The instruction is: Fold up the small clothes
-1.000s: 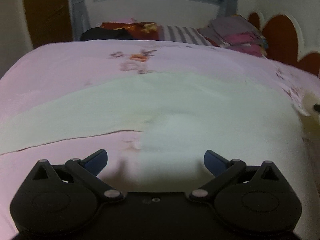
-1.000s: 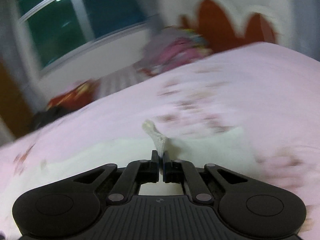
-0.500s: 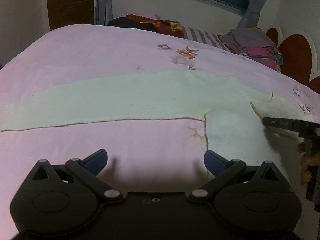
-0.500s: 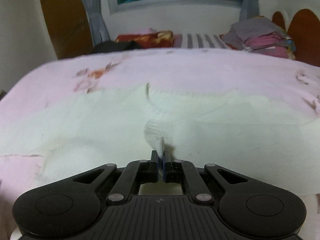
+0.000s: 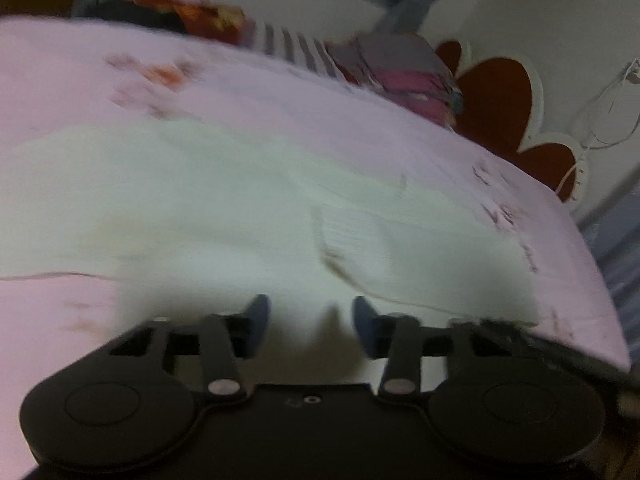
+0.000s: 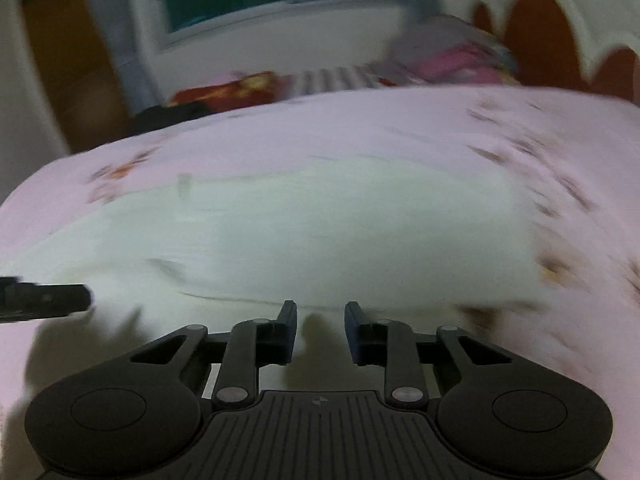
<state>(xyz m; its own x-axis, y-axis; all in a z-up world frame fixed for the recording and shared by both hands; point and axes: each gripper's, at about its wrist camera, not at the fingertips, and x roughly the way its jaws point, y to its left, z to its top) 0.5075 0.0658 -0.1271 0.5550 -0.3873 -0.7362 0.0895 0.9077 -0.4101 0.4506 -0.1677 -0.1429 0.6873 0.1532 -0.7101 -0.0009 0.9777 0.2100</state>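
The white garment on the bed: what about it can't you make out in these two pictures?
- Left wrist view: the white garment is smeared by motion blur; its type and folds are unclear.
- Right wrist view: the garment's near edge lies behind the right gripper.
- Both views: blur hides whether cloth lies between the jaws.

the left gripper (image 5: 306,320) points forward and downward. its two blue-tipped fingers (image 5: 258,314) stand apart and the jaws are closing, with nothing pressed between the pads. the right gripper (image 6: 320,322) also tilts downward. its fingers (image 6: 289,320) have a clear gap between them and the jaws are opening, and they hold nothing. in the right wrist view a dark finger of the left gripper comes in from the left edge, so the two grippers are near each other. both views are blurred.
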